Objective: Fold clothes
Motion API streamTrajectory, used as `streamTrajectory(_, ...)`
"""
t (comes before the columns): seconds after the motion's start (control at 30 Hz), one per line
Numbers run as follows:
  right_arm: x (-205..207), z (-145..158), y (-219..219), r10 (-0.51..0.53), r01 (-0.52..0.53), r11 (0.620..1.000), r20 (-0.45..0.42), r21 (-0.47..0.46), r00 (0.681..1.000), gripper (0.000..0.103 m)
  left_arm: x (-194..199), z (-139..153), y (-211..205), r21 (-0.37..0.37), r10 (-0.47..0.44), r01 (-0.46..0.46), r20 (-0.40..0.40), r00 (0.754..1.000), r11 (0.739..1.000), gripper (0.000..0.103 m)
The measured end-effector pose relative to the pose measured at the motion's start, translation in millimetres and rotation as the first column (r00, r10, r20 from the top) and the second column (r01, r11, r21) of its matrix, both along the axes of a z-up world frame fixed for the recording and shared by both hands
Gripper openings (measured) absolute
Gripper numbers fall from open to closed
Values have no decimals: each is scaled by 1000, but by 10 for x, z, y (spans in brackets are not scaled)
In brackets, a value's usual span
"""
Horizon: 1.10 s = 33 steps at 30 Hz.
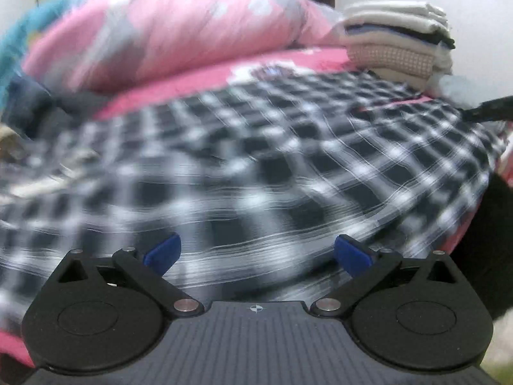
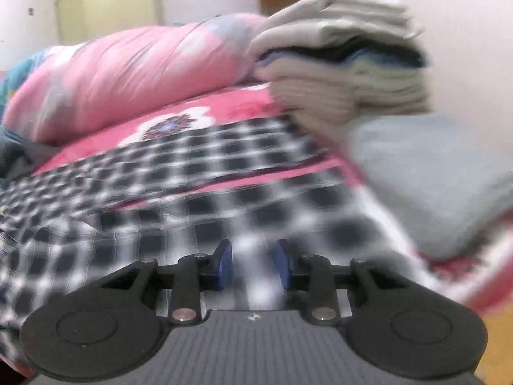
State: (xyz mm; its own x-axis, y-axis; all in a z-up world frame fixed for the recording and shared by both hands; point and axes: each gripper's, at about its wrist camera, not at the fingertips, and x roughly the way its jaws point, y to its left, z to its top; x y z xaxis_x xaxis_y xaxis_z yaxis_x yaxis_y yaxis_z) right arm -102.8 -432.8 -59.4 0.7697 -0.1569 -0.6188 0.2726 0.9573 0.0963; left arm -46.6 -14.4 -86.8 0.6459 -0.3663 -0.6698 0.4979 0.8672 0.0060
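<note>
Left wrist view: left gripper (image 1: 258, 253) is seen spread wide above the checked shirt (image 1: 256, 160), which is laid flat on the pink bed (image 1: 192, 77). Right gripper (image 2: 253, 264) is narrowed, blurred checked fabric seen between its pads; a grip cannot be told. Folded clothes stack (image 2: 346, 64) is seen beyond.

My left tool (image 1: 258, 253) has a ribbed grey body, black disc hinges either side, silver screws and blue pads (image 1: 163, 252). My right tool (image 2: 255, 264) looks the same.
</note>
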Motion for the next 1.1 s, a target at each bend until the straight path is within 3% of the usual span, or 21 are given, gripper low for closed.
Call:
streamTrajectory(0.1, -21, -212, -290, -108, 104, 992, -59, -65, 992, 31, -112, -117, 109, 15, 23, -23, -29, 999, 1000, 103)
streamTrajectory(0.17, -222, -128, -575, -237, 231, 969, -78, -83, 968, 31, -274, -98, 270, 47, 44, -43, -5, 999, 998, 103)
streamTrajectory(0.27, -424, 36, -793, -348, 342, 934, -46, -100, 937, 32, -243, -37, 458, 10, 93, -93, -13, 996, 996, 103)
streamTrajectory(0.37, -337, 16, -688, -243, 239, 967, 38, 85, 969, 32, -49, 5, 385, -63, 122, -123, -22, 992, 990, 103)
streamTrajectory(0.4, -206, -49, -632, -190, 185, 974, 30, 128, 981, 33, 8, -7, 337, -92, 117, -119, -33, 993, 989, 103)
streamTrajectory(0.47, -63, -215, -486, -128, 130, 984, -25, 121, 991, 32, 68, -38, 289, -112, 139, -146, -69, 988, 983, 103)
streamTrajectory(0.6, -300, -212, -451, -262, 263, 964, -36, 37, 964, 33, -125, 44, 415, -148, 173, -182, -69, 983, 972, 103)
streamTrajectory(0.7, -580, -113, -422, -336, 336, 938, -17, 85, 942, 34, -376, 89, 753, -195, 250, -260, -71, 966, 946, 103)
streamTrajectory(0.8, -670, -12, -146, -243, 230, 950, 41, 209, 969, 39, -607, 89, 1108, -263, 350, -366, -106, 931, 893, 103)
streamTrajectory(0.9, -486, 131, 308, -80, 56, 963, 81, 265, 993, 45, -667, 112, 1348, -319, 459, -477, -135, 878, 819, 103)
streamTrajectory(0.97, -313, 169, 666, 49, -76, 948, 94, 310, 994, 48, -625, 131, 1459, -332, 518, -535, -148, 843, 777, 103)
streamTrajectory(1.03, -154, 162, 1057, 182, -203, 912, 93, 355, 979, 55, -562, 129, 1548, -324, 551, -571, -161, 819, 754, 103)
streamTrajectory(1.1, -35, 136, 1382, 281, -295, 878, 93, 377, 955, 67, -484, 121, 1600, -307, 558, -585, -179, 810, 751, 103)
